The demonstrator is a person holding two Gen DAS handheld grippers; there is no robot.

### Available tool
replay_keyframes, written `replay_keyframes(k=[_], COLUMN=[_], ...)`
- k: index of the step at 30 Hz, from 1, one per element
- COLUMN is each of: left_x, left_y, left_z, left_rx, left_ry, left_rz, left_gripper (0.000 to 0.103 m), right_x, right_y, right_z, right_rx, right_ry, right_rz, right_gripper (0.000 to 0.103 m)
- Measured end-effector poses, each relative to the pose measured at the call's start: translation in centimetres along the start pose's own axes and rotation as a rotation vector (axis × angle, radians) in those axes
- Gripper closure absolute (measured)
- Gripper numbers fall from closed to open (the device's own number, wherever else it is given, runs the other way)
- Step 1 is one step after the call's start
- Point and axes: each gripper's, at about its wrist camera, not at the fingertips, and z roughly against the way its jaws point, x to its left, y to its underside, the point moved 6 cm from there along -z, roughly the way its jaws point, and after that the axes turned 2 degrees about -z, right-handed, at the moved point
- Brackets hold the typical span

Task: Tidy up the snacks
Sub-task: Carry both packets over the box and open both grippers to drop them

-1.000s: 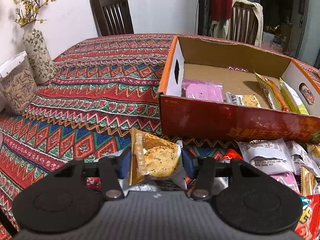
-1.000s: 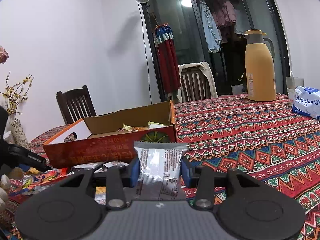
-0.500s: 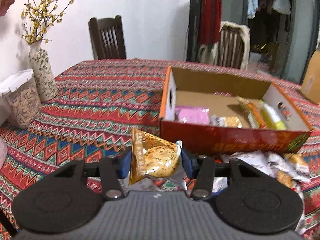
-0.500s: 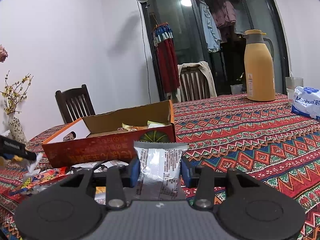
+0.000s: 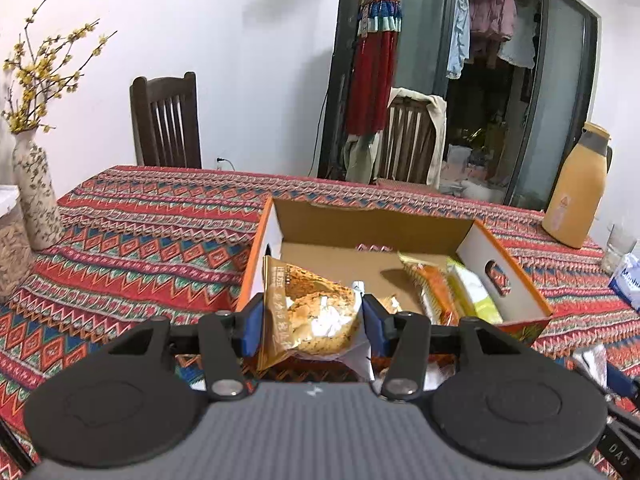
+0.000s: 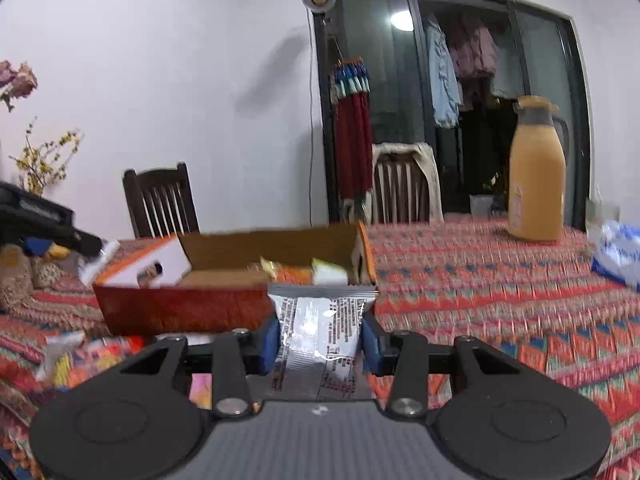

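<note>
A ceiling lamp glares off the glass door (image 5: 460,80), the fisheye bends edges, and the right wrist view blurs.

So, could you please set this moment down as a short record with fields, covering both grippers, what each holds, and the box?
left gripper: shut on golden cracker packet
right gripper: shut on silver printed packet
open red cardboard box: on patterned tablecloth, holds orange packet and pale green packet at its right end
loose snacks: on the cloth before the box
yellow flask: upright, far right
</note>
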Motion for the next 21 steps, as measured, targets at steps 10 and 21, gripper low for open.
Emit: replay_keyframes(k=[10, 21], left_x=[-0.1, 1.1], left_y=[-3.3, -3.5], left_z=[-2.9, -7.6], left_rx=[-0.03, -0.084], left_ry=[0.002, -0.006], left_rz=[0.045, 0.081], left_gripper=[0.051, 0.052], right_x=[2.6, 3.6], right_y=[-7.2, -7.2], right_z=[-4.2, -11.4], right_rx=[-0.093, -0.049], right_ry=[-0.035, -0.039], right_rz=[0.029, 0.057], right_gripper=[0.062, 0.062])
